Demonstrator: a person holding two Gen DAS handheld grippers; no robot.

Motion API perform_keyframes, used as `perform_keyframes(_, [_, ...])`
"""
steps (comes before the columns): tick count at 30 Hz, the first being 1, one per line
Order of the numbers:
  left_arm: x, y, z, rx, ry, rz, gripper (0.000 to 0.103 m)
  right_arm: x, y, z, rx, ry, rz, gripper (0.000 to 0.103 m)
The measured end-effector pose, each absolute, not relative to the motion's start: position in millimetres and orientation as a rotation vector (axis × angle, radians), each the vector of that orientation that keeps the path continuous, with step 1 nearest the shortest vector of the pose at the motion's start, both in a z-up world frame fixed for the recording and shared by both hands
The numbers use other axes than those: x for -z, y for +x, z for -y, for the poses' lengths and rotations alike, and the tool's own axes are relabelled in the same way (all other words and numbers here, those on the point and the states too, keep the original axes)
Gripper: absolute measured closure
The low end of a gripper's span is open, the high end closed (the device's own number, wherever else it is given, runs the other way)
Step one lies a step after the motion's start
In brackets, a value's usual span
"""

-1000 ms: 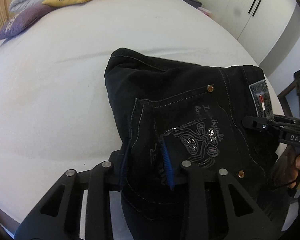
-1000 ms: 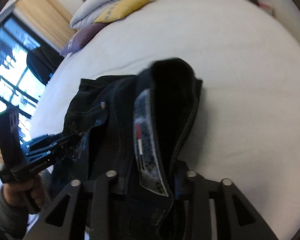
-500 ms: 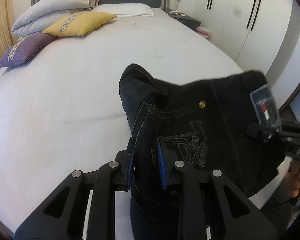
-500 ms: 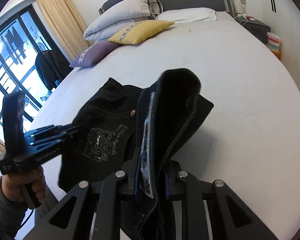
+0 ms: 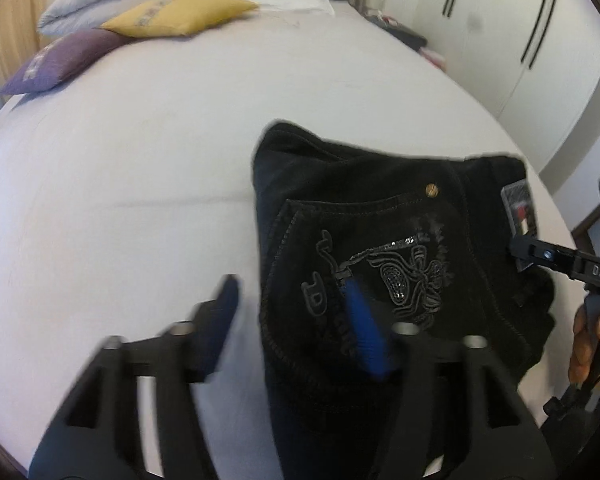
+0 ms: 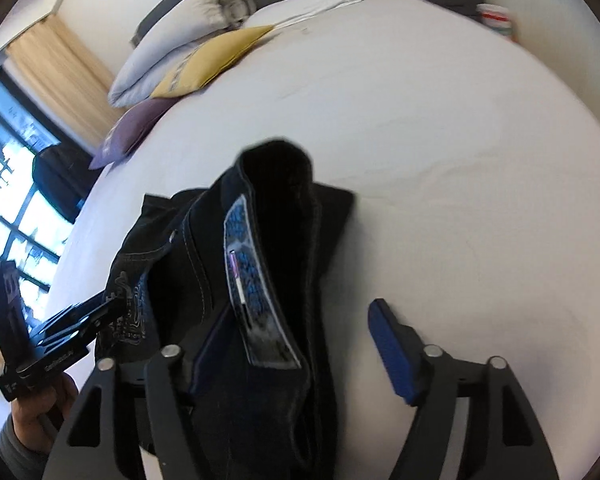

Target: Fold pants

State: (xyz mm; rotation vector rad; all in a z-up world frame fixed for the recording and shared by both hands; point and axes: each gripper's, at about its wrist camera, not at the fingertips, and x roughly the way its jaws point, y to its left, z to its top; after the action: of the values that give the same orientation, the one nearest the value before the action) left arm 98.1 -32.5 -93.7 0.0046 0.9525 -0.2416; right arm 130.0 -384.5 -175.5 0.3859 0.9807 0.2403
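The black jeans (image 5: 380,240) lie folded into a bundle on the white bed (image 5: 120,168), back pocket with a sequin design facing up and a brand patch (image 5: 520,208) at the right. My left gripper (image 5: 292,312) is open, its right blue pad over the pocket and its left pad over the sheet. My right gripper (image 6: 296,344) is open around the waistband (image 6: 276,208), which stands up in a fold with the patch (image 6: 252,280) showing. The right gripper's tip also shows in the left wrist view (image 5: 540,252) touching the patch.
Yellow (image 5: 180,14), purple (image 5: 60,60) and white pillows lie at the head of the bed. White wardrobe doors (image 5: 520,40) stand to the right. A window with beige curtains (image 6: 60,64) is on the left. The jeans lie close to the bed's near edge.
Both grippers have opened and let go of the jeans. The bundle, lifted half a second ago, now rests on the bed.
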Motion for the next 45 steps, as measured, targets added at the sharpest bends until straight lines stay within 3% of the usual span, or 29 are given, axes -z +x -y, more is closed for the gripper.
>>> perform_keyframes(2, [78, 82, 27, 0.218, 0.018, -0.885, 0.024, 157, 113, 389, -0.211, 0.367, -0.929, 0.025])
perform_keyframes(6, [31, 36, 16, 0.174, 0.020, -0.702, 0.014, 106, 68, 389, -0.119, 0.257, -0.768, 0.014])
perform_keyframes(8, [5, 10, 14, 0.148, 0.028, -0.601, 0.002, 76, 46, 380, -0.063, 0.189, -0.660, 0.009])
perform_keyframes(10, [-31, -26, 13, 0.116, 0.028, -0.465, 0.000, 46, 15, 370, -0.029, 0.135, -0.522, 0.000])
perform_keyframes(13, [-71, -82, 18, 0.045, 0.040, -0.302, 0.000, 10, -25, 356, -0.020, 0.106, -0.371, 0.000])
perform_keyframes(18, [-106, -148, 31, 0.040, 0.084, -0.184, 0.000, -29, -66, 346, -0.032, 0.108, -0.293, 0.000])
perform_keyframes(25, [-92, -138, 32, -0.027, 0.039, -0.487, 0.000, -51, -96, 321, -0.003, 0.064, -0.321, 0.000])
perform_keyframes(32, [-53, -112, 42, -0.012, -0.003, -0.703, 0.000, -36, -100, 290, 0.016, -0.049, -0.453, 0.000])
perform_keyframes(45, [-11, -89, 49, 0.009, 0.029, -0.804, 0.000, -5, -88, 289, 0.029, 0.015, -0.583, 0.000])
